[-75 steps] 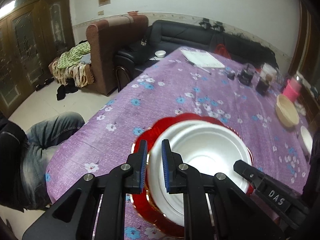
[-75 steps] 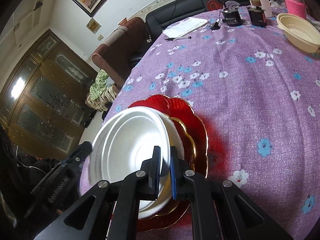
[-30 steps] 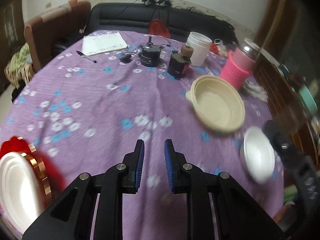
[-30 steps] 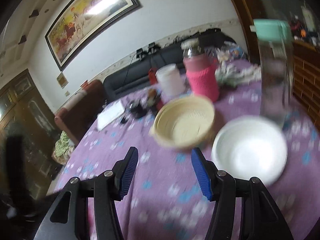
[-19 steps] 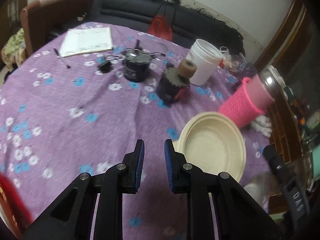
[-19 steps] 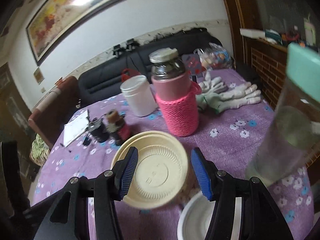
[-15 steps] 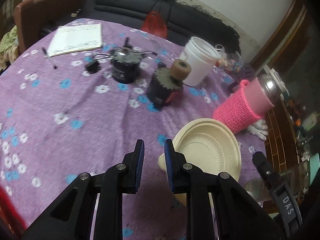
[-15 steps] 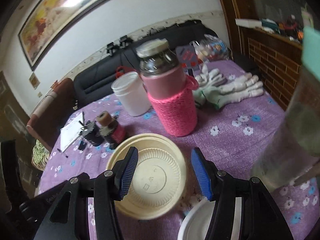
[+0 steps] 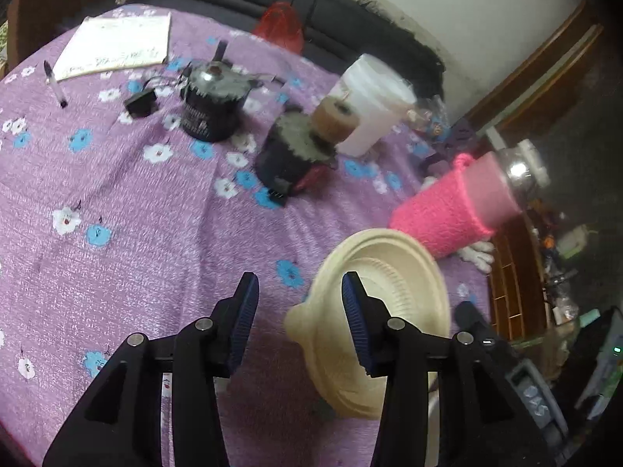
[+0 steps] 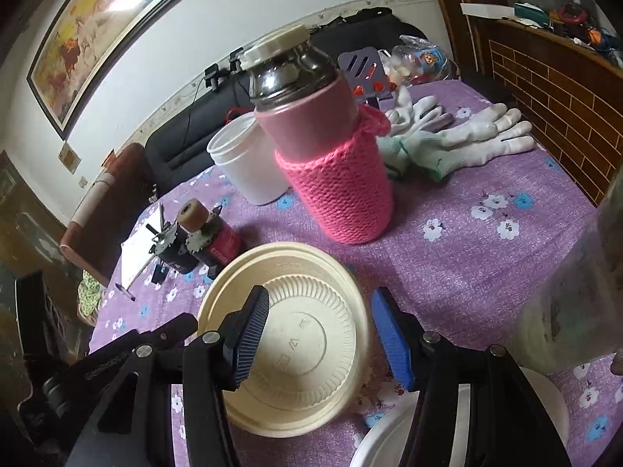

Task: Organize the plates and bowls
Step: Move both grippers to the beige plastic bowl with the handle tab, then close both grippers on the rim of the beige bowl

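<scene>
Left tool [image 9: 299, 303] opening astride cream bowl [image 9: 393, 272] rim, right tool [image 10: 319, 325] apart, white bowl [image 10: 389, 443] mostly hidden.

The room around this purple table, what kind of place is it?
Most likely a home living room: a black sofa behind the table, a framed painting on the wall, and household clutter such as a flask in a pink knitted sleeve.

The right gripper [image 10: 319, 332] is covering part of the cream bowl [image 10: 296, 354], and its arm is hiding much of the white bowl [image 10: 545, 401], which the bottom edge is cutting off. A blurred translucent container [image 10: 576, 292] is running off the right edge.
</scene>
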Demonstrator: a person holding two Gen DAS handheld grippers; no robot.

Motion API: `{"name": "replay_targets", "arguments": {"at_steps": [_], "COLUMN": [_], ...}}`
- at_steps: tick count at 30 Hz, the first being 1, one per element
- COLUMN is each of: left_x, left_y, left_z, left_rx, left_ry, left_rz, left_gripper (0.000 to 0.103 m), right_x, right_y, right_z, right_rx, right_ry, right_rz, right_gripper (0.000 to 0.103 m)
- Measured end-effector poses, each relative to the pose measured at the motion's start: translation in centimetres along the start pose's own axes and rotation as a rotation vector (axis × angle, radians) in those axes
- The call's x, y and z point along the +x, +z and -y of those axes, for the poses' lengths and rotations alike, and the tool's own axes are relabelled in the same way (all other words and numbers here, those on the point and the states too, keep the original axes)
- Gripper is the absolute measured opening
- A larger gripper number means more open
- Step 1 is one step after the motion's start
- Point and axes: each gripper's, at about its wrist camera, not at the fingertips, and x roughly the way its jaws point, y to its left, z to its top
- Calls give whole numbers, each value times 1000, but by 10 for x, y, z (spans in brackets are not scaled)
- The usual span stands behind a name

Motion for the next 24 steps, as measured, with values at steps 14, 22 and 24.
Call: {"name": "replay_targets", "arguments": {"at_steps": [14,22,24], "left_x": [30,34,34], "left_y": [-7,-12,-12], "left_z": [4,7,8], "left_rx": [42,53,57], "left_ry": [10,-5,-5], "left_rz": [-85,-120,-123], "left_gripper": [55,55,55], "right_x": [12,18,25], "right_y": [-3,-4,-6], "right_z": [5,9,12], "right_rx": [16,20,31], "right_ry": [-25,-107,-96], "right_rz": [-50,-54,-85], "right_gripper": [59,59,58]}}
